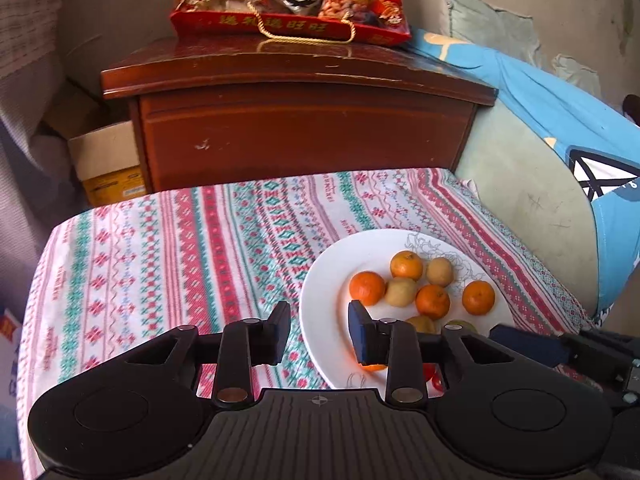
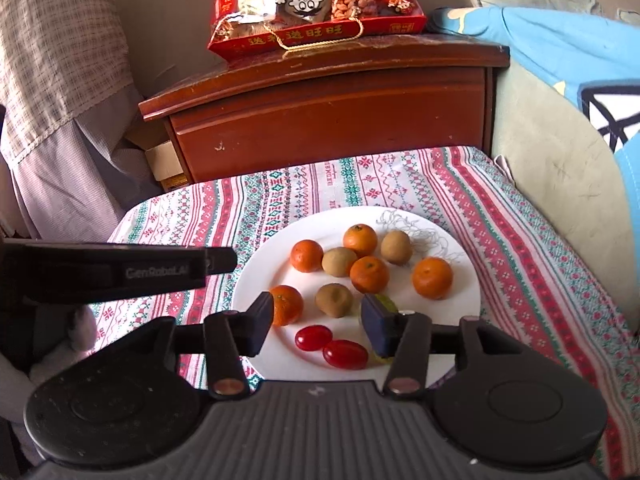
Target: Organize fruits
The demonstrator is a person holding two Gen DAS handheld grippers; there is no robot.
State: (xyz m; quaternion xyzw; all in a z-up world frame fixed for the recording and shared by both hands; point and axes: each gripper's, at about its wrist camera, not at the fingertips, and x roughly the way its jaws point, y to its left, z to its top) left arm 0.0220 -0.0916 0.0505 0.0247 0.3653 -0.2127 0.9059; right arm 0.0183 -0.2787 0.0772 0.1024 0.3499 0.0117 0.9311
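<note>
Striped red-and-green tablecloth (image 2: pixel 520 216) covers a small table, with a dark wooden nightstand (image 2: pixel 328 108) behind it and a red snack gift bag (image 2: pixel 316 4) sitting on top. All the fruit is on one white plate (image 2: pixel 256 272): five small oranges, three brownish kiwi-looking ones, two cherry tomatoes (image 2: pixel 331 346), and something green (image 2: pixel 386 302) mostly hidden behind the right gripper's finger, so can't say what that is.

Right gripper (image 2: pixel 316 322) hovers over the near edge of the plate, fingers spread wide, holding nothing. The tomatoes lie just ahead of and between its tips, side by side, with their long axes running roughly left-right across the opening. The nearest orange (image 2: pixel 286 305) sits right by the left finger, a kiwi (image 2: pixel 334 300) a bit further forward in the gap.

Left gripper (image 1: pixel 319 330) is also spread and empty, parked at the plate's left rim, with most fruit off to its right.

My guess is the right hand is way better placed for the next grab, since those tomatoes are basically in its mouth. They're round and slick though, so I'd turn the wrist to pinch across the short side
</note>
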